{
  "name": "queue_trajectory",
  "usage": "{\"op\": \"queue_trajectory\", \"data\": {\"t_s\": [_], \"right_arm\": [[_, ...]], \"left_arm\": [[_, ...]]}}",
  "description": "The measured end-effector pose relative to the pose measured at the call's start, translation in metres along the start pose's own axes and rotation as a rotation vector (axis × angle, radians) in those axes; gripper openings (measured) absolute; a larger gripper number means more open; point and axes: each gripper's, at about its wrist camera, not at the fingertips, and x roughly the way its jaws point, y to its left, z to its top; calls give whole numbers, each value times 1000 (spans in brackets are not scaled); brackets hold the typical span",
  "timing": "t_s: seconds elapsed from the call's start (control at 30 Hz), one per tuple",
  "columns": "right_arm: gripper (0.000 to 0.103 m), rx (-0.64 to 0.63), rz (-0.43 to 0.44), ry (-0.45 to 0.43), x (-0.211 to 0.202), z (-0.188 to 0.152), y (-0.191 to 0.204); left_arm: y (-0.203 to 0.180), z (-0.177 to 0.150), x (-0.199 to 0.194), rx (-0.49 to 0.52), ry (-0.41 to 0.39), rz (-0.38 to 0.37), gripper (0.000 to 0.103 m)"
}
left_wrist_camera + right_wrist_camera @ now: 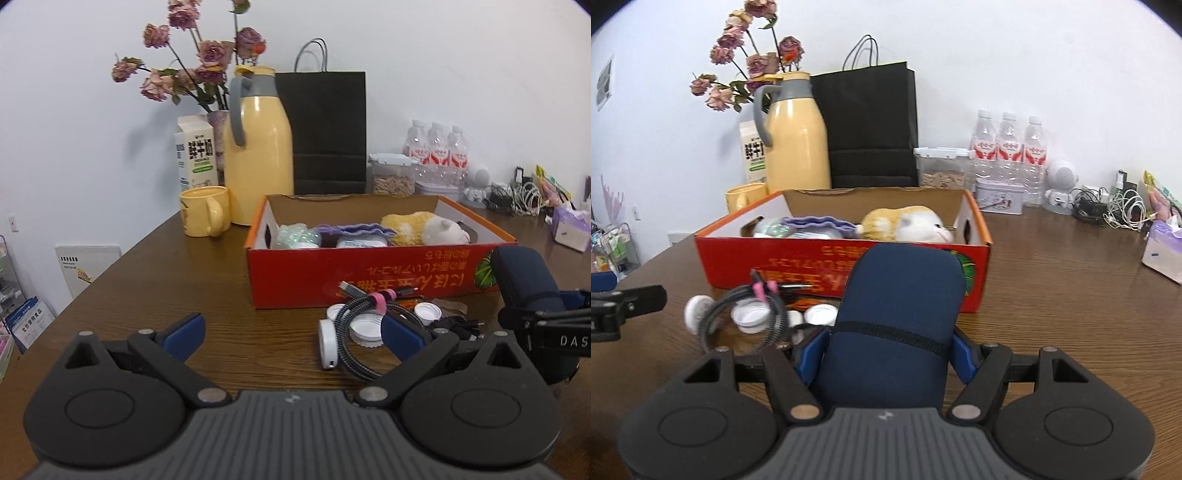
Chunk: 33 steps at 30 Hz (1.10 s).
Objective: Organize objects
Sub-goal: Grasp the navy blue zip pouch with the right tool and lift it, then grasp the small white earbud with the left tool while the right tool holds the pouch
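Observation:
A red cardboard box (369,280) (738,258) stands mid-table, holding a plush toy (424,229) (908,223) and a purple cloth (354,230). In front of it lie a braided cable coil (354,332) (772,321) with a pink strap, several white caps (428,312) (751,315) and a white puck (327,343). My right gripper (888,354) is shut on a dark blue zippered case (901,321) (524,277), held above the table just before the box. My left gripper (293,334) is open and empty, its right finger (402,336) beside the cable coil.
Behind the box stand a yellow thermos (258,155), a yellow mug (203,216), a milk carton (195,151), a vase of dried roses (192,62), a black paper bag (325,129), a snack jar (391,177) and water bottles (1008,151). A tissue box (1163,251) and tangled chargers (1115,210) sit right.

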Motion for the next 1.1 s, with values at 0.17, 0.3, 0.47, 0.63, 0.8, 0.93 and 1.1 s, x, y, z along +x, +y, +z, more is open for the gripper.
{"op": "queue_trajectory", "data": {"t_s": [0.17,0.3,0.47,0.63,0.8,0.93,1.1], "right_arm": [[67,7,-15,3,5,-2,-12],[67,4,-14,8,8,-7,-15],[67,-8,34,0,8,-9,-11],[67,-37,130,-2,11,1,9],[67,-91,174,14,26,13,44],[67,-125,148,49,43,14,62],[68,-187,89,74,52,6,75]], "left_arm": [[-3,1,13,-16,26,18,103],[1,2,23,-56,42,26,92],[3,0,34,-85,82,1,60],[4,-1,38,-101,98,-39,48],[5,-3,46,-129,130,-83,33],[8,-5,51,-157,144,-135,14],[11,-6,49,-172,132,-168,11]]}}
